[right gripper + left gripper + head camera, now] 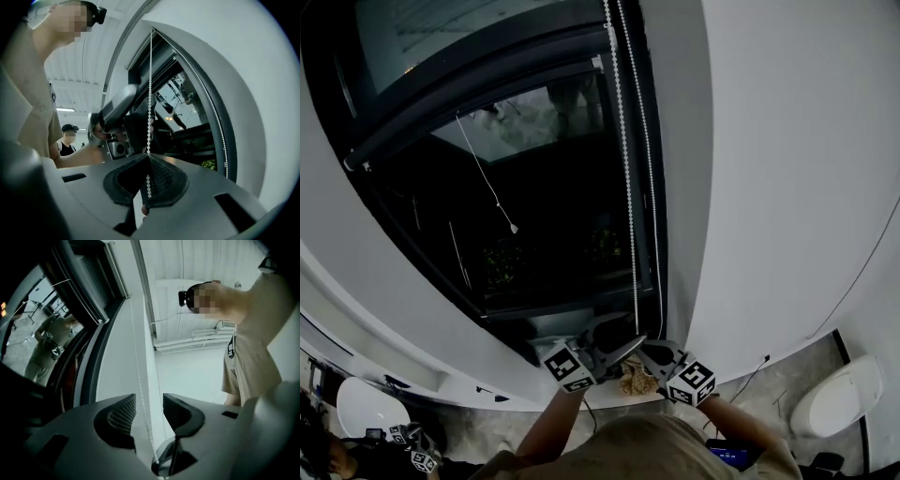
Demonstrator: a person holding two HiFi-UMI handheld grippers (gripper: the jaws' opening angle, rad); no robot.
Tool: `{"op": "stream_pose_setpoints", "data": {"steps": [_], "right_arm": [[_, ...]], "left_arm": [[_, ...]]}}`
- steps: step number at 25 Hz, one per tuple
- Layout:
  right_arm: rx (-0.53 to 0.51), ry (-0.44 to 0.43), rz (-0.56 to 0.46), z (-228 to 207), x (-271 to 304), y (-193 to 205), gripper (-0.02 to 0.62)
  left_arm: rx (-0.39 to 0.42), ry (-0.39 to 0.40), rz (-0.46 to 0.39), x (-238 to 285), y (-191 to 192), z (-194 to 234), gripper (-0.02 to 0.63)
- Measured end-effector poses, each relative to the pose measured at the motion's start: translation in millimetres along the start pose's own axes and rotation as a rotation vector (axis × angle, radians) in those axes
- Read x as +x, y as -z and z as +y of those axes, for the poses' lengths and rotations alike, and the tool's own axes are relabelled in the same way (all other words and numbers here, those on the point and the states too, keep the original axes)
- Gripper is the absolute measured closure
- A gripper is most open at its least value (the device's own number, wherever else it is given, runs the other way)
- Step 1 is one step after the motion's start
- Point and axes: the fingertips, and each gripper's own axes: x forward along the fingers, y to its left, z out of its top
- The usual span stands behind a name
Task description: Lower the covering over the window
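Observation:
The window (pixel 553 216) is dark, and a roller blind's bottom bar (pixel 469 112) sits across its upper part, a thin pull cord (pixel 492 192) hanging from it. A white bead chain (pixel 628 187) runs down the window's right side in two strands. My left gripper (pixel 623 342) is open; in the left gripper view (pixel 149 411) the bead chain (pixel 139 390) passes between its fingers without being pinched. My right gripper (pixel 649 354) is just to the right of it. The right gripper view shows that gripper (pixel 149 161) shut on the bead chain (pixel 150 108), with the left gripper's body (pixel 117 115) close behind.
A white wall (pixel 787 141) rises right of the window, and a white sill (pixel 394 309) runs below it. Down on the floor lies a white rounded object (pixel 844 398). Another person (pixel 68 138) stands in the background. Green plants (pixel 609 246) show behind the glass.

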Motion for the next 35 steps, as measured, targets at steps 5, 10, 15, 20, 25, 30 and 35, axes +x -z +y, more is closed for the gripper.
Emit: {"op": "stream_pose_setpoints", "data": {"steps": [5,10,15,20,25,30,35], "right_arm": [[0.007,0.017,-0.025,-1.0,-6.7,-4.4,0.586],[-0.005,0.026,-0.045,-1.1,-12.8,-4.0,0.586],[-0.075,0.098,-0.06,-10.3,-20.3,1.9,0.586],[-0.006,0.167,-0.03,-27.2,-35.5,25.7,0.584],[-0.009,0.243,-0.032,-43.9,-57.6,29.9,0.465],[-0.095,0.335,-0.094,-55.6,-75.0,31.4,0.451],[-0.134,0.339,-0.021,-55.3,-75.0,64.6,0.451]], "left_arm": [[-0.021,-0.045,-0.002,13.8,-3.2,6.2,0.572],[-0.019,-0.031,-0.063,7.5,-1.3,10.8,0.58],[0.005,-0.132,-0.116,-4.0,8.3,23.5,0.58],[-0.01,-0.183,0.015,-15.8,66.0,16.6,0.578],[-0.105,-0.28,0.042,-32.6,105.5,11.9,0.578],[-0.106,-0.382,0.031,-54.8,128.8,13.9,0.577],[-0.149,-0.468,0.077,-79.2,166.6,11.6,0.577]]}}
